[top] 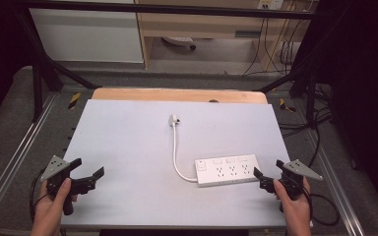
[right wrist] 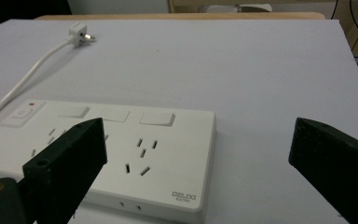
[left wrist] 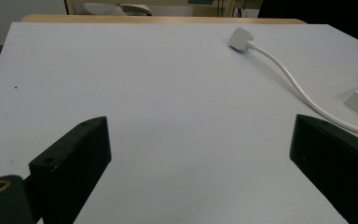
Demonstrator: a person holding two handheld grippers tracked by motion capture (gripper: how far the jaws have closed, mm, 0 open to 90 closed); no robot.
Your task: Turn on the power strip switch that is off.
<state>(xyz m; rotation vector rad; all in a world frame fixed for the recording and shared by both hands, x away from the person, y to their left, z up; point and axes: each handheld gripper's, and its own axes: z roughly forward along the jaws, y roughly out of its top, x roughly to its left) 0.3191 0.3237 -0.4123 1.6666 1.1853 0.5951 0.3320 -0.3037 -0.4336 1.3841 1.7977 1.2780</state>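
Partly cut off, power strip behind right tongs, both tongs apart, left tongs empty.

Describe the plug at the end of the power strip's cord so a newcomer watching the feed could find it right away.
Start at the pale table top and find the white power strip near its right front, just ahead of the right gripper. Follow its white cord as it curves away toward the far edge. It ends in the plug, a small white block with metal prongs, lying alone on bare table.
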